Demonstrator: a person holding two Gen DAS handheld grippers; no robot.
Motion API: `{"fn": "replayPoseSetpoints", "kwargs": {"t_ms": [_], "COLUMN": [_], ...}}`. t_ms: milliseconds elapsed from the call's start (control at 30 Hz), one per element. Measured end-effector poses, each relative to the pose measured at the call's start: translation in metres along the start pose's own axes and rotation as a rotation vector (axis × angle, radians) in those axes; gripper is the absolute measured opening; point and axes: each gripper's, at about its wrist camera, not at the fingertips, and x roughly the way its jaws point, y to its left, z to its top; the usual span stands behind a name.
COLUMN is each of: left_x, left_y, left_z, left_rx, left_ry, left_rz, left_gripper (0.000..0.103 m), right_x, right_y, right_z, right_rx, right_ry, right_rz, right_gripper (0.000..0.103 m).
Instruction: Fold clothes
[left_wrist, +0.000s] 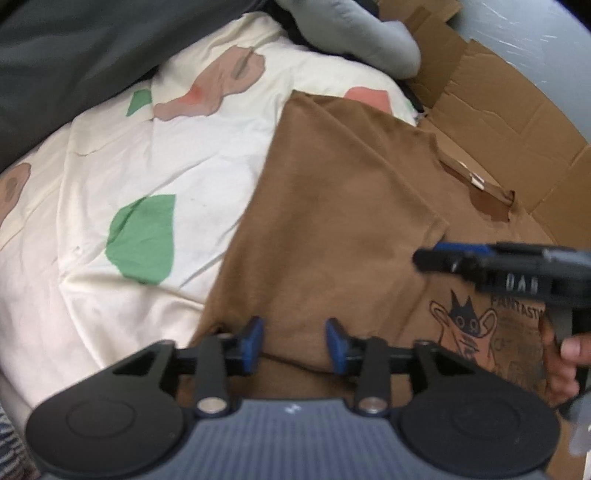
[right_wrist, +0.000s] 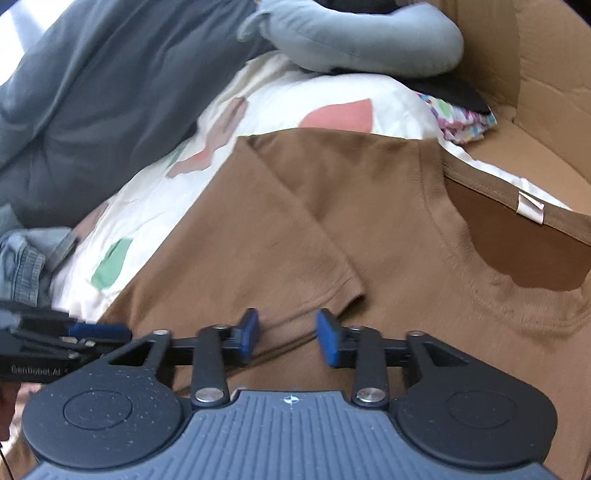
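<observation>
A brown T-shirt (left_wrist: 332, 206) lies spread on a white quilt, one side folded inward so its sleeve lies across the chest. In the right wrist view the same brown T-shirt (right_wrist: 295, 229) shows its collar and label at the right. My left gripper (left_wrist: 294, 341) hovers open just over the shirt's near fold, with nothing pinched between the blue pads. My right gripper (right_wrist: 284, 338) is also open, above the folded sleeve's hem. From the left wrist view the right gripper (left_wrist: 419, 258) comes in from the right, held by a hand (left_wrist: 565, 358).
The white quilt (left_wrist: 129, 177) has green and pink patches. A flattened cardboard box (left_wrist: 517, 122) lies to the right, partly under the shirt. A grey cushion (right_wrist: 362, 37), a dark grey blanket (right_wrist: 92, 110), denim (right_wrist: 22, 266) and patterned cloth (right_wrist: 465, 118) surround the shirt.
</observation>
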Motion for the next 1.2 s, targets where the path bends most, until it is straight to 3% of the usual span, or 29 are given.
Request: {"fn": "replayPoseSetpoints", "kwargs": {"t_ms": [67,300,433,600,833,900,1033,1200], "left_x": [-0.001,-0.015,-0.031,-0.057,-0.122,-0.143,-0.185,-0.240], "left_y": [-0.006,-0.020,-0.029,-0.034,-0.053,-0.059,-0.069,-0.075], "left_z": [-0.003,-0.015,-0.022,-0.028,-0.014,-0.009,0.002,0.017], "left_rx": [0.019,0.025,0.019,-0.055,-0.024,0.017,0.094,0.119], "left_ry": [-0.015,-0.065,-0.069,-0.060,-0.016,-0.011,0.001,-0.005], "left_rz": [0.007,0.023,-0.012,-0.086,-0.127,-0.117,-0.097,-0.094], "left_gripper": [0.062,0.064,0.073,0.067,0.068,0.069,0.070,0.070], "right_x": [-0.002,-0.025,-0.048,-0.095,-0.177,-0.200,-0.249,-0.305], "right_y": [0.009,0.020,0.027,0.040,0.058,0.064,0.073,0.082], "right_z": [-0.008,-0.027,-0.031,-0.032,-0.030,-0.028,-0.021,-0.010], "right_rx": [-0.030,0.020,0.043,0.039,0.048,0.053,0.077,0.107], "right_ry": [-0.001,-0.052,-0.047,-0.025,0.004,0.008,-0.002,-0.029], "right_rz": [-0.010,-0.065,-0.101,-0.135,-0.212,-0.226,-0.260,-0.297], "right_gripper": [0.048,0.048,0.048,0.055,0.060,0.067,0.069,0.073]}}
